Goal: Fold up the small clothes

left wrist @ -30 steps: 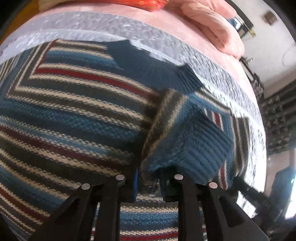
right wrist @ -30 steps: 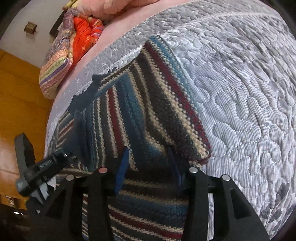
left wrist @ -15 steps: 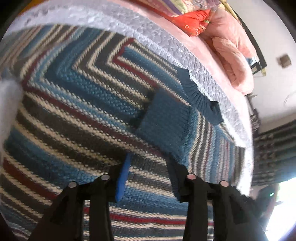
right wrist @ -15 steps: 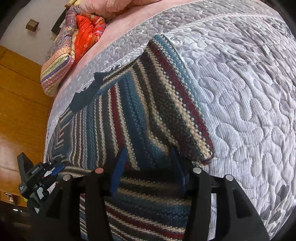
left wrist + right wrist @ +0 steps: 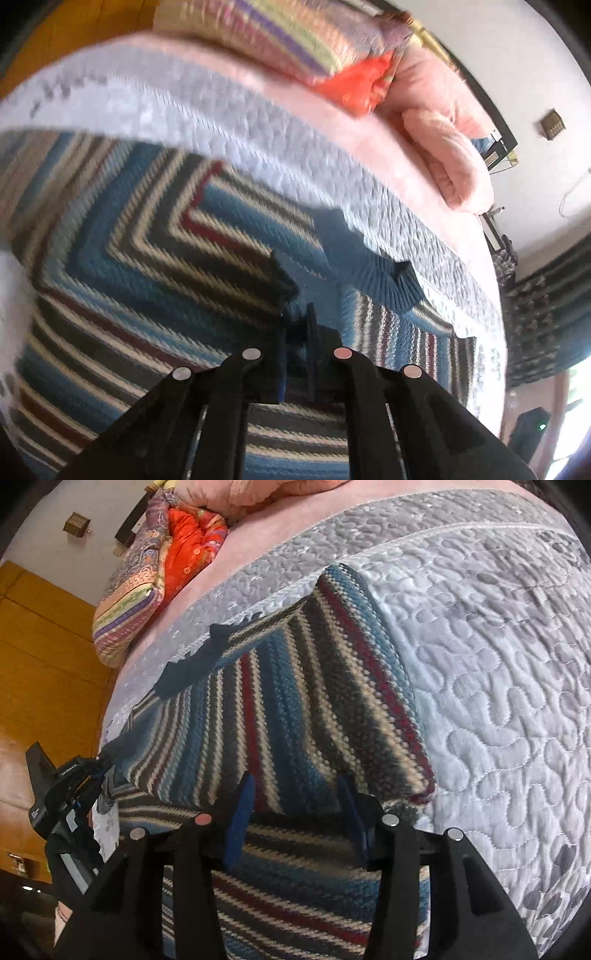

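Sleeve cuff [image 5: 373, 280] released since earlier; left gripper [image 5: 297, 354] nearly closed, empty.
Right gripper [image 5: 295, 812] spread apart over sweater [image 5: 303, 709], whose long axis runs ahead.

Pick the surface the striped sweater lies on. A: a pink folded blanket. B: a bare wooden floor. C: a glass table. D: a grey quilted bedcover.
D: the striped sweater is spread on the grey quilted bedcover, whose stitched pattern shows all along its right edge.
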The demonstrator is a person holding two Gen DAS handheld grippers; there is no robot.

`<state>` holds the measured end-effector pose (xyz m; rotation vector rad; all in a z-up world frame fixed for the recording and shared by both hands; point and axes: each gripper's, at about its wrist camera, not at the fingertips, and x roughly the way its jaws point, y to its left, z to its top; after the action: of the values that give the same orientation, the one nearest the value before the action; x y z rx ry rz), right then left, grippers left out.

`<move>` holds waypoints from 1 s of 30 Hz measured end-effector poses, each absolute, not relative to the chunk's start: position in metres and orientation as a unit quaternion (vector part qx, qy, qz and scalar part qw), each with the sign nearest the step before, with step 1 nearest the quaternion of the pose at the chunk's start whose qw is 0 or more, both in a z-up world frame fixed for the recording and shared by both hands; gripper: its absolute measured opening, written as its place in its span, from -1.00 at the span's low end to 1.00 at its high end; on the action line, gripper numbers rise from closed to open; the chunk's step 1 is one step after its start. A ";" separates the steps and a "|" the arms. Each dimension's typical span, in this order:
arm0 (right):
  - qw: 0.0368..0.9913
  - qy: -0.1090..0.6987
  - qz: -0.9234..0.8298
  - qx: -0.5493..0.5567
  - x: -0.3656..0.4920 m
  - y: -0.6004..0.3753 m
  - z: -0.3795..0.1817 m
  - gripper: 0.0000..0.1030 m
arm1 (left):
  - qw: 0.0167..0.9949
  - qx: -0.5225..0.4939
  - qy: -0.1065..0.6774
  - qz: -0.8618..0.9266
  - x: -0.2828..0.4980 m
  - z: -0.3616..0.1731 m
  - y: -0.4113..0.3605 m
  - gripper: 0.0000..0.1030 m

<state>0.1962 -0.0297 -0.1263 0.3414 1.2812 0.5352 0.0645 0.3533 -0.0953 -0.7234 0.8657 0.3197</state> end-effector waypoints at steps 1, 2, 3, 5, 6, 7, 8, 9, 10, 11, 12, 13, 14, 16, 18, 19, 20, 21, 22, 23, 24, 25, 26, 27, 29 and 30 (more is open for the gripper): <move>0.750 0.593 0.248 0.159 0.197 -0.028 -0.131 -0.14 | 0.829 -0.342 0.414 0.160 0.062 -0.100 0.358 -0.84; 0.747 0.597 0.246 0.158 0.197 -0.026 -0.135 -0.15 | 0.818 -0.351 0.426 0.163 0.061 -0.109 0.364 -0.84; 0.747 0.601 0.241 0.153 0.198 -0.024 -0.140 -0.15 | 0.794 -0.372 0.455 0.158 0.063 -0.127 0.371 -0.84; 0.748 0.600 0.239 0.151 0.198 -0.024 -0.143 -0.15 | 0.767 -0.391 0.487 0.149 0.062 -0.147 0.378 -0.80; 0.748 0.601 0.239 0.151 0.198 -0.024 -0.143 -0.15 | 0.768 -0.397 0.483 0.140 0.060 -0.150 0.381 -0.77; 0.747 0.602 0.239 0.151 0.199 -0.024 -0.142 -0.15 | 0.770 -0.397 0.482 0.133 0.057 -0.148 0.382 -0.71; 0.745 0.605 0.239 0.149 0.199 -0.024 -0.140 -0.15 | 0.771 -0.394 0.484 0.130 0.054 -0.144 0.382 -0.65; 0.744 0.606 0.238 0.147 0.199 -0.024 -0.137 -0.16 | 0.774 -0.385 0.484 0.135 0.049 -0.136 0.382 -0.52; 0.745 0.605 0.240 0.145 0.198 -0.023 -0.132 -0.12 | 0.780 -0.376 0.479 0.140 0.044 -0.129 0.382 -0.44; 0.749 0.598 0.247 0.142 0.195 -0.021 -0.123 -0.12 | 0.792 -0.364 0.468 0.145 0.037 -0.119 0.380 -0.42; 0.752 0.592 0.253 0.139 0.193 -0.019 -0.116 -0.12 | 0.808 -0.349 0.451 0.145 0.030 -0.106 0.375 -0.39; 0.755 0.587 0.259 0.135 0.192 -0.016 -0.110 -0.12 | 0.817 -0.340 0.444 0.142 0.027 -0.100 0.370 -0.38; 0.758 0.582 0.264 0.131 0.190 -0.012 -0.105 -0.12 | 0.824 -0.332 0.438 0.134 0.027 -0.094 0.363 -0.38; 0.757 0.581 0.269 0.128 0.190 -0.003 -0.101 -0.12 | 0.837 -0.314 0.433 0.114 0.033 -0.085 0.348 -0.38; 0.759 0.586 0.263 0.105 0.192 0.010 -0.105 -0.12 | 0.841 -0.299 0.442 0.091 0.045 -0.087 0.334 -0.37; 0.759 0.591 0.257 0.095 0.194 0.014 -0.108 -0.12 | 0.839 -0.286 0.454 0.088 0.053 -0.093 0.327 -0.37; 0.756 0.600 0.248 0.085 0.196 0.018 -0.116 -0.12 | 0.835 -0.273 0.469 0.092 0.060 -0.102 0.322 -0.37; 0.752 0.609 0.241 0.079 0.198 0.021 -0.124 -0.13 | 0.829 -0.267 0.482 0.096 0.067 -0.110 0.320 -0.37; 0.748 0.618 0.231 0.074 0.200 0.022 -0.132 -0.13 | 0.820 -0.267 0.497 0.099 0.071 -0.120 0.320 -0.37; 0.745 0.623 0.226 0.069 0.200 0.024 -0.139 -0.13 | 0.813 -0.268 0.507 0.100 0.074 -0.129 0.321 -0.37; 0.748 0.621 0.225 0.066 0.200 0.025 -0.142 -0.12 | 0.813 -0.266 0.508 0.095 0.075 -0.136 0.321 -0.37; 0.752 0.617 0.224 0.061 0.199 0.028 -0.142 -0.11 | 0.817 -0.260 0.506 0.092 0.073 -0.136 0.320 -0.37; 0.753 0.616 0.224 0.058 0.198 0.029 -0.143 -0.09 | 0.820 -0.251 0.506 0.089 0.071 -0.139 0.319 -0.36; 0.755 0.614 0.224 0.054 0.198 0.032 -0.144 -0.03 | 0.822 -0.244 0.508 0.085 0.071 -0.139 0.318 -0.35; 0.756 0.613 0.223 0.044 0.196 0.036 -0.144 0.02 | 0.822 -0.242 0.510 0.077 0.072 -0.139 0.318 -0.32; 0.756 0.615 0.221 0.037 0.196 0.038 -0.142 0.02 | 0.819 -0.250 0.511 0.074 0.072 -0.139 0.320 -0.32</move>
<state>0.1963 0.0376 -0.1420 0.0800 1.3412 0.4820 0.0720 0.3195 -0.1388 -0.5316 1.0884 0.1571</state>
